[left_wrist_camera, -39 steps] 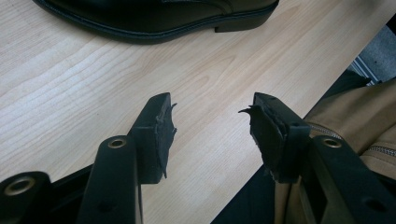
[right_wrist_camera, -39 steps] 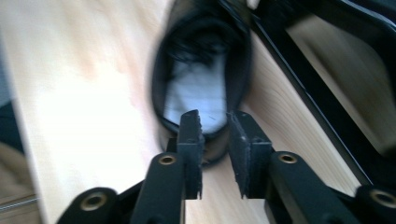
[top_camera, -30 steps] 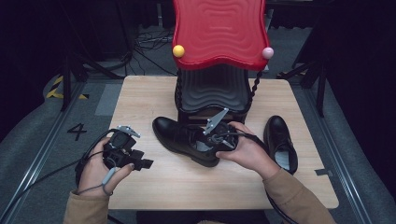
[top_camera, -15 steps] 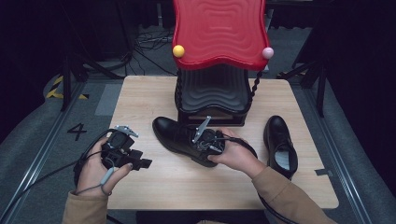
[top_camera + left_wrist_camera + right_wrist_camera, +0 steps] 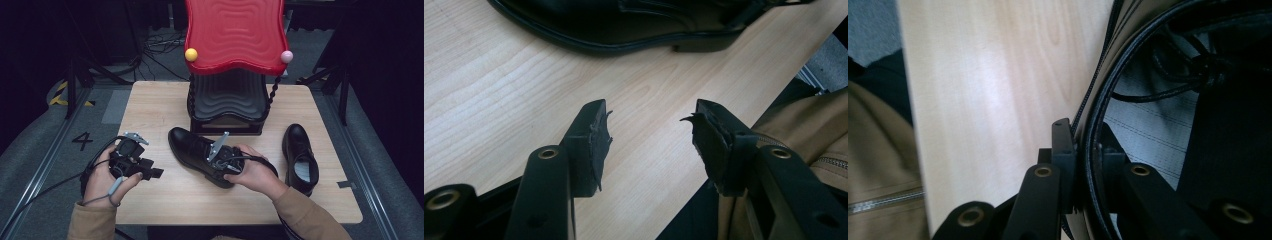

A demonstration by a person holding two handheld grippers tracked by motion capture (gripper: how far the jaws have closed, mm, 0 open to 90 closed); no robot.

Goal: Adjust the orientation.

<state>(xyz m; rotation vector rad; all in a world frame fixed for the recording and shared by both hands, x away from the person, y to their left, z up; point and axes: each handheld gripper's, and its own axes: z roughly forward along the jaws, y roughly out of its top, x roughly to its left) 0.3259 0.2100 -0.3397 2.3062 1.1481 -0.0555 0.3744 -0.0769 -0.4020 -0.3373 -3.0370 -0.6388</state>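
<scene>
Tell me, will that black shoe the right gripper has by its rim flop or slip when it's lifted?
The shoe looks like stiff polished leather, so it should probably keep its shape. The right gripper pinches only the thin collar edge, so the toe may swing down. The glossy surface could slip, though the collar's stitched edge may help.

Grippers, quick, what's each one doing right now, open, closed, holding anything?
Left gripper: open, empty, above the table.
Right gripper: closed on the rim of the black shoe, one finger inside.
</scene>
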